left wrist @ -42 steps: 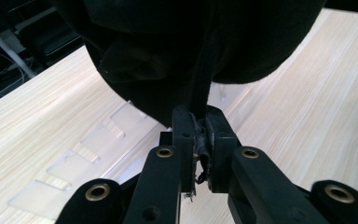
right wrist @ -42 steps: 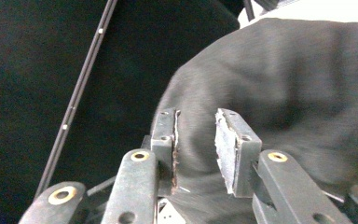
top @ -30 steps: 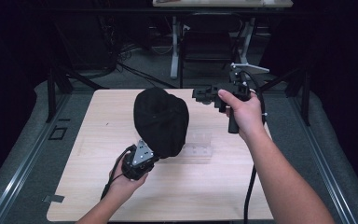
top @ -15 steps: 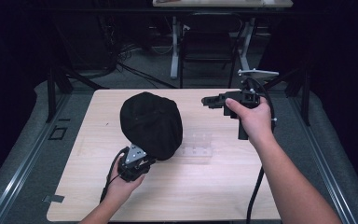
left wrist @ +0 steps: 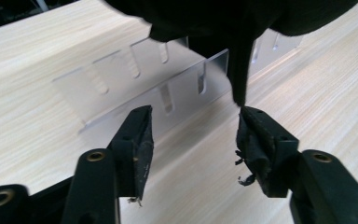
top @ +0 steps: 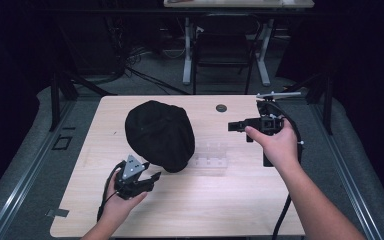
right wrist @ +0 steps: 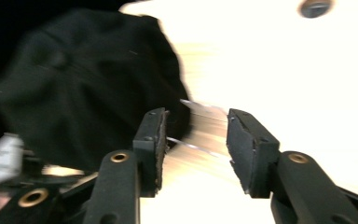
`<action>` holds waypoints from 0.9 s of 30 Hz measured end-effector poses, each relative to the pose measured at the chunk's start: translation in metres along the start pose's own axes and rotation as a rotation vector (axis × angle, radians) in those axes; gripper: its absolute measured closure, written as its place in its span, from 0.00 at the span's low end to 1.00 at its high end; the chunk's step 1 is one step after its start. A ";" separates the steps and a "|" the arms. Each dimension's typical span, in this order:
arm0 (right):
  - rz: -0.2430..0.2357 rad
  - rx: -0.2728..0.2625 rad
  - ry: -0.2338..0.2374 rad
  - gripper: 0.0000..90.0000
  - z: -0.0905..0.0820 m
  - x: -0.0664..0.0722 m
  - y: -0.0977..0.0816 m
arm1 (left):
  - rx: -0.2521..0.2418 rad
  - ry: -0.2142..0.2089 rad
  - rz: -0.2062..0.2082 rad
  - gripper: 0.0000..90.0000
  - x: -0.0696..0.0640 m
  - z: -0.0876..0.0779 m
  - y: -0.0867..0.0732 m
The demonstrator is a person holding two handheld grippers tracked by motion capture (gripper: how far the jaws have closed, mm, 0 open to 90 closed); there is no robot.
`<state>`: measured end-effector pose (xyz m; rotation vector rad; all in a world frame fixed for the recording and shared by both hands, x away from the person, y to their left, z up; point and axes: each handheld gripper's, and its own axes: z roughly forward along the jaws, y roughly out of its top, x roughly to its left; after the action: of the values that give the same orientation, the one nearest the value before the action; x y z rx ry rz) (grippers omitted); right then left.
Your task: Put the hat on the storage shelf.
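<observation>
A black cap (top: 160,134) rests over one end of a clear acrylic stand (top: 211,159) in the middle of the wooden table (top: 230,200). My left gripper (top: 152,177) sits just in front of the cap's near edge; its jaws have just been opening and nothing is between them. In the left gripper view the cap's hem (left wrist: 237,70) hangs just above the open left gripper (left wrist: 193,135), with the stand (left wrist: 135,79) behind. My right gripper (top: 232,126) hovers to the right of the cap, its jaws also just opening and empty. The right gripper (right wrist: 196,140) faces the cap (right wrist: 88,88) and the stand (right wrist: 205,126).
A small dark round hole (top: 221,107) marks the table's far side. Beyond the table stand a chair and desk legs (top: 225,55) with cables on the floor. A strip of tape (top: 57,212) lies by the near left corner.
The left gripper has let go of the cap's edge and opened wide. The cap has shifted left and settled. The right hand has moved right and nearer, its jaws wider.
</observation>
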<state>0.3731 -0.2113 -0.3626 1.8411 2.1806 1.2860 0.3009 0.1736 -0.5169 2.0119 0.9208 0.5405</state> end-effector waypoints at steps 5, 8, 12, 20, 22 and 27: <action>-0.018 0.006 -0.069 0.59 0.003 -0.009 -0.011 | 0.005 0.023 -0.020 0.47 0.010 -0.011 -0.008; -0.035 0.004 -0.103 0.57 0.004 -0.014 -0.016 | 0.016 0.038 -0.050 0.47 0.019 -0.017 -0.019; -0.026 0.003 -0.118 0.56 0.005 -0.019 -0.021 | 0.010 0.038 -0.088 0.47 0.028 -0.021 -0.030; -0.086 0.024 -0.213 0.53 0.008 -0.021 -0.030 | 0.016 0.067 -0.170 0.47 0.048 -0.019 -0.050; -0.080 0.025 -0.202 0.53 0.010 -0.022 -0.032 | 0.020 0.071 -0.183 0.47 0.051 -0.019 -0.052; -0.080 0.040 -0.221 0.53 0.016 -0.024 -0.036 | 0.020 0.082 -0.185 0.47 0.053 -0.018 -0.054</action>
<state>0.3594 -0.2210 -0.4060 1.7915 2.1529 0.9792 0.3008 0.2447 -0.5498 1.9094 1.1523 0.5150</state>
